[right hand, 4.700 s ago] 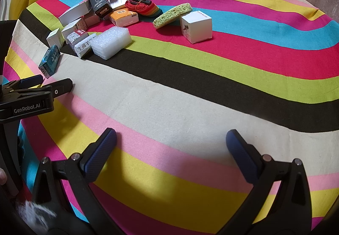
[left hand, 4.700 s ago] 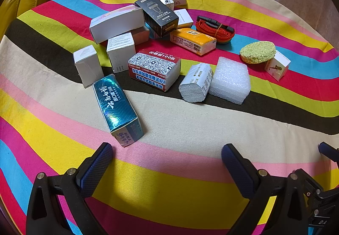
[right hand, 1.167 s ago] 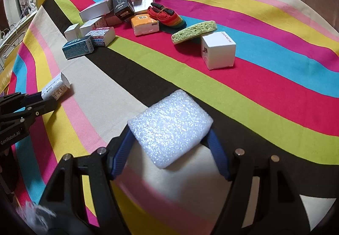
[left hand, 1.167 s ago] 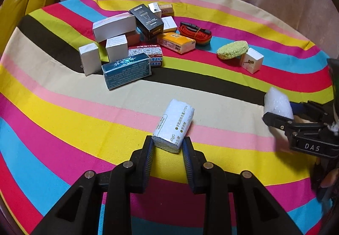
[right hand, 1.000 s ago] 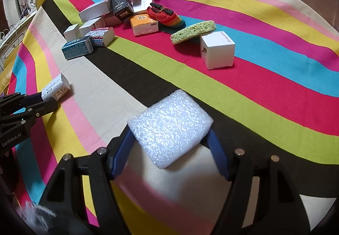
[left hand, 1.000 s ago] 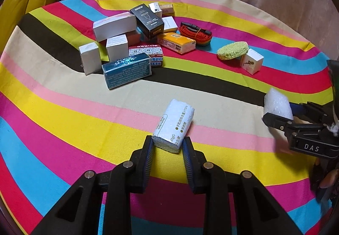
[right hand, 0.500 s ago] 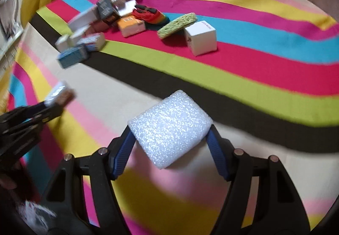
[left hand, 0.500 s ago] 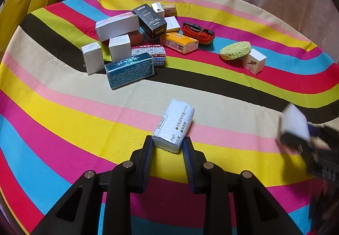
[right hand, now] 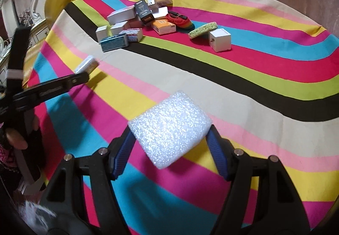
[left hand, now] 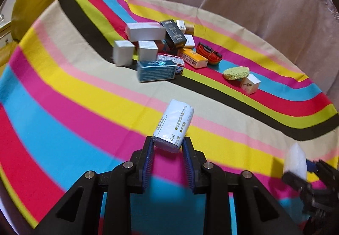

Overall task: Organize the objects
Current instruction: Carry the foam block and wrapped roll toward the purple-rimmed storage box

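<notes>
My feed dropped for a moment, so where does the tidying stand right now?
Early stage. Nothing looks sorted yet. In hand: the left gripper is shut on a white tissue pack, and the right gripper is shut on a white foam block, both lifted above the striped cloth. Left: the pile of boxes, the orange pack, the sponge and the white cube box.

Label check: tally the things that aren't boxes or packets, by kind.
White foam block: 1
Yellow-green sponge: 1
Red coiled strap: 1
Total: 3
</notes>
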`<state>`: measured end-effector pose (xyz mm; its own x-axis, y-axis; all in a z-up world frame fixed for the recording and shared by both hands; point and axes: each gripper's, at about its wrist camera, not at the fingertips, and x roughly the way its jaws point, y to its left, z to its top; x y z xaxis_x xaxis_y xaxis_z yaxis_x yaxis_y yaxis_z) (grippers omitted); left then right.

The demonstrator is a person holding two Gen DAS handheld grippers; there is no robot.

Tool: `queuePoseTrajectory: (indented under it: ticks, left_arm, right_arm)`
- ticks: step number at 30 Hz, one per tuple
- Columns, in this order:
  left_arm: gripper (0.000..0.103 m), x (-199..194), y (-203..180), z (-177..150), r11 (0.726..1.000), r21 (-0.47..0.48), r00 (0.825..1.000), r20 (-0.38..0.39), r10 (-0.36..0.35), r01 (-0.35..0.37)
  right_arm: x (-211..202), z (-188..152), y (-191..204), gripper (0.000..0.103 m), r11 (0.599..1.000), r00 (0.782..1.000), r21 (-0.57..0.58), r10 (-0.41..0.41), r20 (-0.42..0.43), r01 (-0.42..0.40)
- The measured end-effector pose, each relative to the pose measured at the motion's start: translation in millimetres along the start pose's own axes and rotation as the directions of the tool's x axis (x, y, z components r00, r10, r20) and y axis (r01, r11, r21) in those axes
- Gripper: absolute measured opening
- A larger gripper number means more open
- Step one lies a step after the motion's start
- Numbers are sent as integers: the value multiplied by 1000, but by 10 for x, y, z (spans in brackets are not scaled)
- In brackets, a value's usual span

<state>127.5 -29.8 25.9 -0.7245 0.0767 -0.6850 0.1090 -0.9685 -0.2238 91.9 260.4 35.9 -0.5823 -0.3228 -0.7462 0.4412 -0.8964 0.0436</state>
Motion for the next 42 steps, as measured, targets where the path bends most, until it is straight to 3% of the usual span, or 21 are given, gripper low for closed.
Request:
queuePoseTrajectory:
  ticks: [16,26,32,42]
  left_arm:
    - [29,-865,275,-420,1000,25,998,68,-5,3]
    - [29,-1520,719,-660,998,-25,987,148,61,-58]
    - [29,-1908,1217,-856,983,-144,974,182,136,-110]
    - [29,-2301,1866,-1239,930,-302,947,178,269,-208]
  right_arm:
    - [-86,-9,485,71,995,998,-77,69,-2,-69]
    - [-189,34,1191,71,958,984,-223,179,-17,-178]
    - [-285,25,1823,71,894,966,-370,253,-47,-252]
    - [-475,-85,2923,71,705,923,-617,374,-94,-349]
